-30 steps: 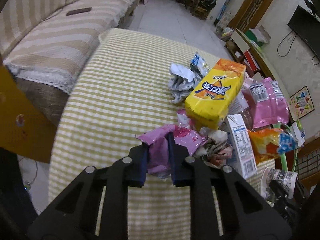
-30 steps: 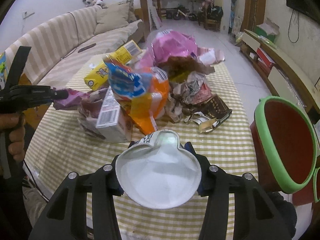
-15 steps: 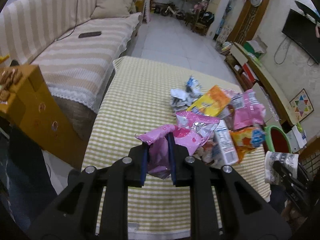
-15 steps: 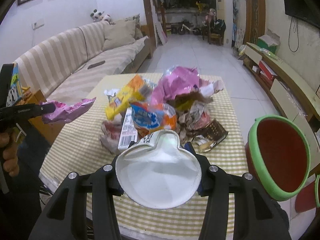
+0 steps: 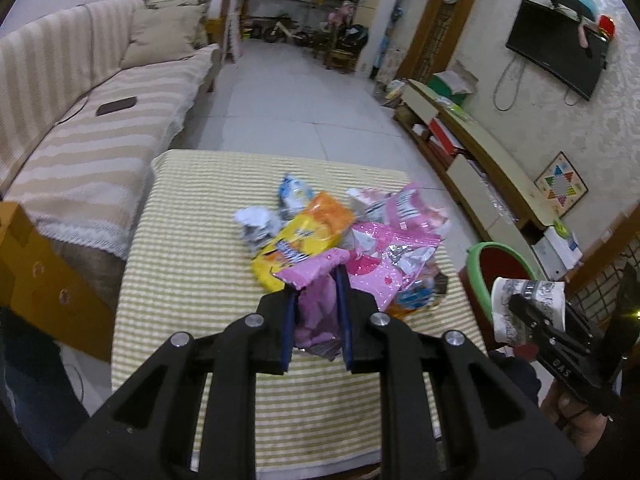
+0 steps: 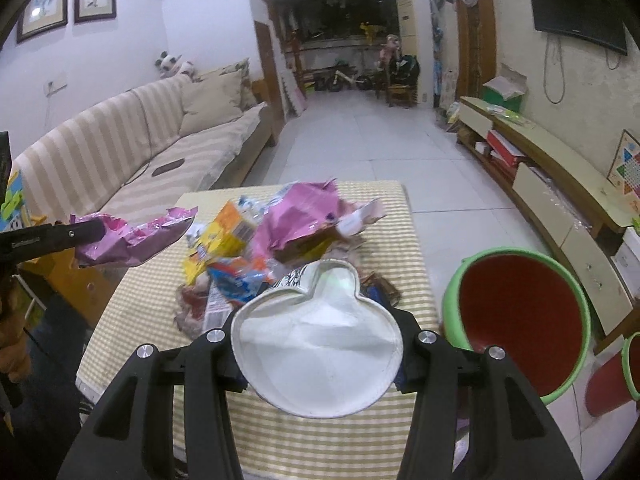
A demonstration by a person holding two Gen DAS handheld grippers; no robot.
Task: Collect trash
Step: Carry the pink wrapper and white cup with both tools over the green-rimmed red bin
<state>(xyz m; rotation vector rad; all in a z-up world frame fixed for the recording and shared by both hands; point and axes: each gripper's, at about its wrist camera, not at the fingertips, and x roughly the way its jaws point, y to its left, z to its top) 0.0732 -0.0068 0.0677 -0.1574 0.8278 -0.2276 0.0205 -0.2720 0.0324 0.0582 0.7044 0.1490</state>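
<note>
Left tongs (image 5: 316, 308) clamp a pink wrapper (image 5: 316, 280); right tongs (image 6: 320, 336) pinch a paper cup (image 6: 316, 340).

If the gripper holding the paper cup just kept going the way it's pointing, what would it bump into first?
Probably the trash pile on the checked table. The right gripper, shut on the paper cup, points down at it; the bin lies off to the side. Depth is unclear.

Home living room: striped sofa (image 6: 120, 152), wall-mounted television (image 5: 558, 62), low cabinet (image 6: 560, 196).
</note>
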